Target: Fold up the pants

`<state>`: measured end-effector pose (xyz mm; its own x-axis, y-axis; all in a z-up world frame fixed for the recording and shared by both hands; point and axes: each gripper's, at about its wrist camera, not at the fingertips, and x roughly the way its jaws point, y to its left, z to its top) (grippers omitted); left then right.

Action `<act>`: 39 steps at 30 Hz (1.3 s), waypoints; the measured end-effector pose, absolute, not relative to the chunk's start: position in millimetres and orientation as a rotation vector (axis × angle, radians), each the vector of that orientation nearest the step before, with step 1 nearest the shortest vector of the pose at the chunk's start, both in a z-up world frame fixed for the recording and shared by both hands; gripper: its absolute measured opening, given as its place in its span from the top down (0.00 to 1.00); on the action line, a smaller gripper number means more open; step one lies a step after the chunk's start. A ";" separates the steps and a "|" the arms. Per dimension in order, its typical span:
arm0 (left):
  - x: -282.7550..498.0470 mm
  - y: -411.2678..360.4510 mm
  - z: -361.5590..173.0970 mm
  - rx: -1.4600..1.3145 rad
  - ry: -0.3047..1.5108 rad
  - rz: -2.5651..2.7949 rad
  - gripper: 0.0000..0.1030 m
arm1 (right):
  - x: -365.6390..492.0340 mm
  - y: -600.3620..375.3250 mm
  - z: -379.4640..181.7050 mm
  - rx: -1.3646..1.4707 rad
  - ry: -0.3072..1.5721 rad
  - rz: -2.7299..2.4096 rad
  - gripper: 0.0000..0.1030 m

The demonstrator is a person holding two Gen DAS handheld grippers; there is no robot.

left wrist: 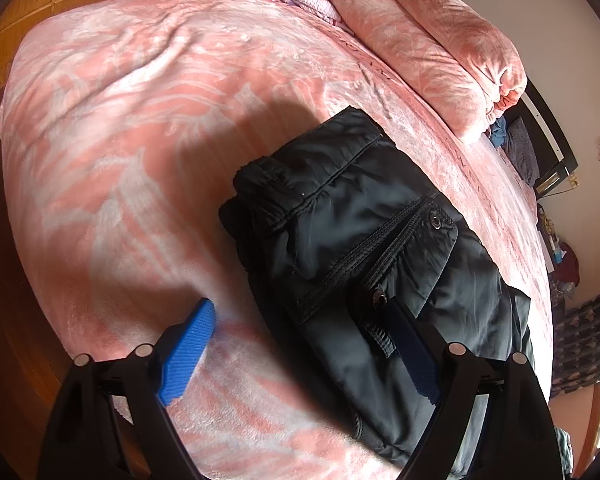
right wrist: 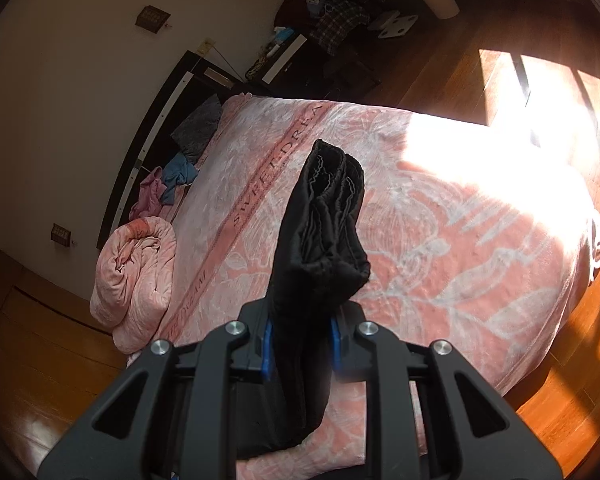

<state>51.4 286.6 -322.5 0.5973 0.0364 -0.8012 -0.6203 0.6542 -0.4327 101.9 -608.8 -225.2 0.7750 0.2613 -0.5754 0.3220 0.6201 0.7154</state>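
Blue pads of the right hand-held gripper pinch a bunched end of the black pants, which stands lifted at frame centre above the pink bed. Left hand-held gripper is spread wide at the bottom of its frame, one pad over the blanket, the other over the pants' folded pocket part lying flat at centre right. A rolled pink quilt sits upper right.
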 end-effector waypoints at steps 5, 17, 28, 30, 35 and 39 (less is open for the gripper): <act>50.2 287.1 -322.6 -0.785 0.853 0.425 0.15 | 105.0 -601.2 -212.9 0.890 0.706 -0.028 0.81; 50.2 288.5 -323.7 -0.800 0.849 0.416 0.15 | 112.0 -562.7 -166.1 0.759 0.683 0.029 0.81; 47.4 288.0 -325.3 -0.817 0.840 0.408 0.15 | 119.0 -528.3 -135.1 0.662 0.669 0.074 0.81; 47.3 288.2 -325.4 -0.818 0.840 0.407 0.15 | 118.7 -522.4 -131.5 0.650 0.669 0.078 0.81; 47.1 288.2 -326.1 -0.825 0.840 0.402 0.14 | 118.9 -505.9 -121.6 0.614 0.671 0.075 0.82; 46.8 288.8 -327.1 -0.832 0.839 0.400 0.14 | 117.1 -492.4 -112.2 0.593 0.658 0.073 0.83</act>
<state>46.8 288.8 -327.1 0.6209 -0.0016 -0.7839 -0.6104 0.6265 -0.4847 117.1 -492.4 -112.2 0.7948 0.2464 -0.5547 0.1190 0.8329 0.5404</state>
